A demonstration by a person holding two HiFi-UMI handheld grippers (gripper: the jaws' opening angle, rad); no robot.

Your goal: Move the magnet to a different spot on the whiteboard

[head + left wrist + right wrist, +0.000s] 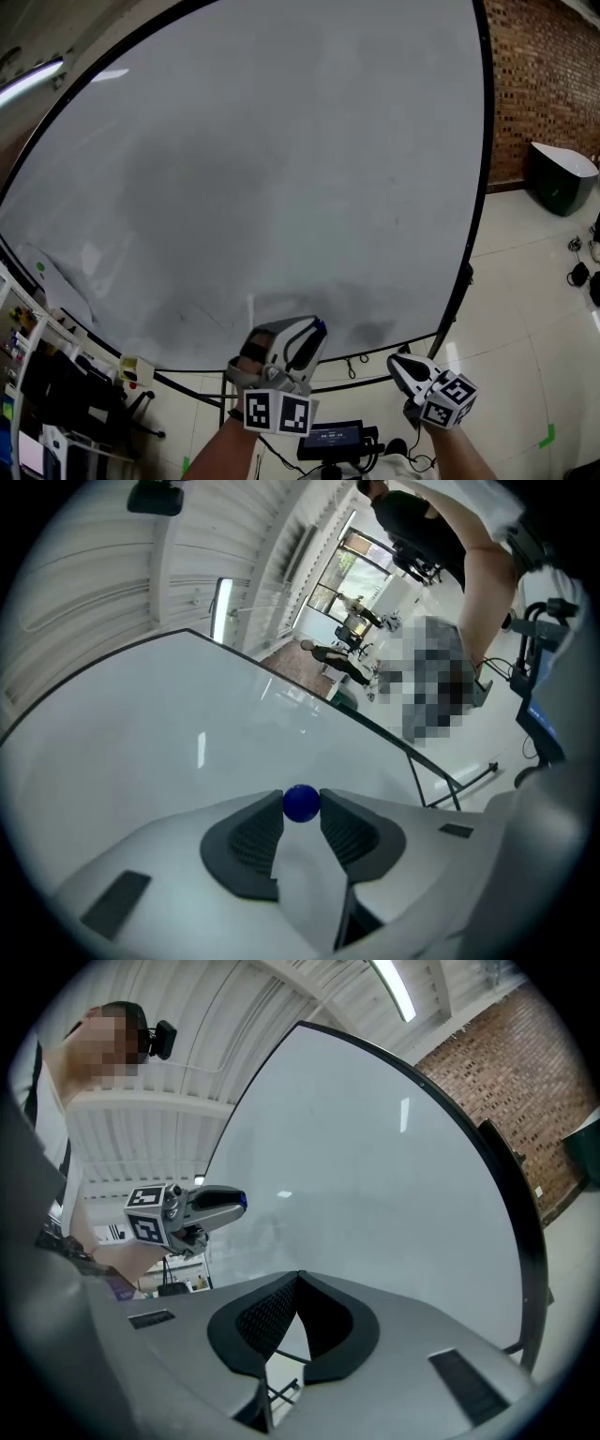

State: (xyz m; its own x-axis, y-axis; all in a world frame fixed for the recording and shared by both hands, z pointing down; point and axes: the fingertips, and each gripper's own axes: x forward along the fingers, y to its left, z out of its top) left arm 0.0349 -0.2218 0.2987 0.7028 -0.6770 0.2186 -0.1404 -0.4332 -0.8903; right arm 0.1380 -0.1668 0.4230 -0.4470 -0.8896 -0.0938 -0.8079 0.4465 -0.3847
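Note:
A small blue ball magnet [301,802] is pinched between the tips of my left gripper [301,808], held a little off the big white whiteboard [262,169]. In the head view the left gripper [317,330] sits low near the board's bottom rim, the blue magnet [321,325] just showing at its tip. My right gripper [394,361] hangs lower right, below the board's edge. In the right gripper view its jaws [298,1277] meet at the tips with nothing between them, and the left gripper [220,1202] shows at the left with the magnet [243,1200] at its tip.
The whiteboard stands on a black frame [464,281]. A brick wall [539,66] and a dark bin [560,178] are at the right. Shelves with clutter [37,375] stand at the lower left. A device with a screen [333,436] lies on the floor below.

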